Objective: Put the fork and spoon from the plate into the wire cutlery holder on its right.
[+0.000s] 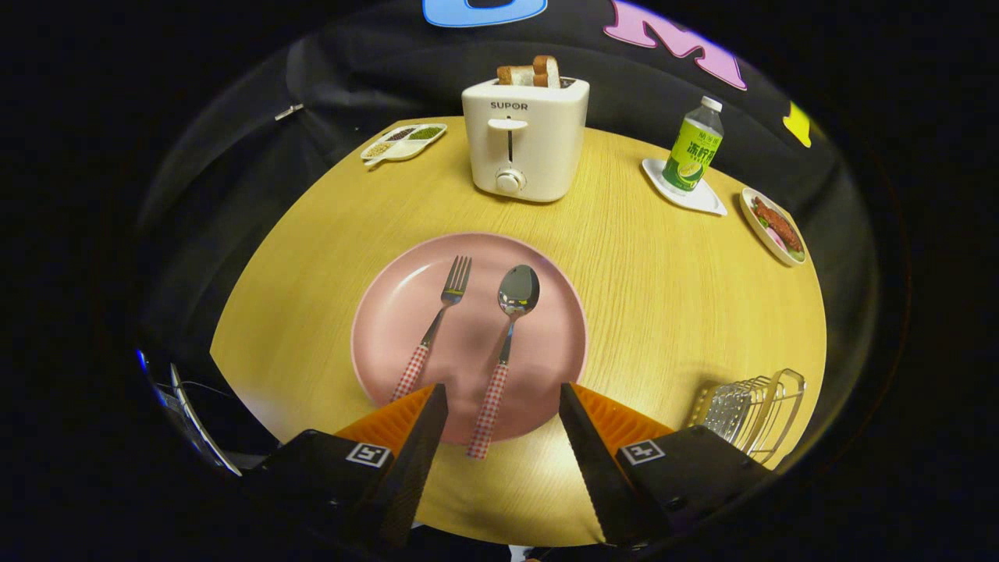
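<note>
A pink plate (398, 312) lies on the round wooden table just ahead of my fingers. On it lie a fork (435, 324) on the left and a spoon (507, 343) on the right, both with red-checked handles pointing toward me. The spoon's handle end reaches past the plate's near rim, into the gap between my fingers. My gripper (503, 392) is open, above the plate's near edge, holding nothing. The wire cutlery holder (753, 410) stands to the right of the plate, beside my right finger (585, 437).
A white toaster (524, 140) with bread slices stands beyond the plate. A green bottle (693, 148) on a white dish and a small plate of food (774, 225) sit at the far right. A divided snack tray (403, 142) lies at the far left.
</note>
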Demonstrator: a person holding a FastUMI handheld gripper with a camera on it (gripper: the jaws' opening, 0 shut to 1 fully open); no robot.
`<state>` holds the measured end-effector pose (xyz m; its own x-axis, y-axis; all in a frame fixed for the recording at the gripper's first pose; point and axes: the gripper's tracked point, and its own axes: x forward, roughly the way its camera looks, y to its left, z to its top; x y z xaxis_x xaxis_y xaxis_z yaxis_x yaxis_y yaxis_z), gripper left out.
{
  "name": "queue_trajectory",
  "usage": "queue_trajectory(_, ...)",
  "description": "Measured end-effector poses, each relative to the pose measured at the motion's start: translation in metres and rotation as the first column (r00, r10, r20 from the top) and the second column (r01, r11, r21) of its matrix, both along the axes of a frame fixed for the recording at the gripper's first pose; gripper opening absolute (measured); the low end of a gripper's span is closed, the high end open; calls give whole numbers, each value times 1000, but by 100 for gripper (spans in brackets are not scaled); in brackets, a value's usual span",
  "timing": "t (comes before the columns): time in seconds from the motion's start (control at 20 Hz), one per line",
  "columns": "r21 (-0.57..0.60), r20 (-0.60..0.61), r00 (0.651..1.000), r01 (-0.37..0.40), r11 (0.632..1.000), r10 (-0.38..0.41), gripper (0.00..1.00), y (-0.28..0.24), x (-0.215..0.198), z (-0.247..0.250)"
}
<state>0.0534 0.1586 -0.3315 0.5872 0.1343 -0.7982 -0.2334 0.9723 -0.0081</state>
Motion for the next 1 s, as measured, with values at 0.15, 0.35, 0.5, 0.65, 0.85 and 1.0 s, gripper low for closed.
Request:
queue_trajectory(0.15, -8, -45, 999, 2, 1000, -2, 79, 3, 0, -15)
queue_trajectory(0.35, -20, -87, 996, 3, 1000, -5, 62, 6, 0, -30)
queue_trajectory(0.5, -28, -119, 993, 18, 999, -21, 48, 7, 1, -38)
queue_trajectory(0.65, -23, -162, 985, 60, 998, -63, 30, 2, -1, -39)
queue_trajectory(0.85, 3, -195, 976, 99, 995, -97, 16, -1, -2, -40)
queue_trajectory(1.0, 57, -226, 973, 66, 996, -51, 13, 5, -8, -36)
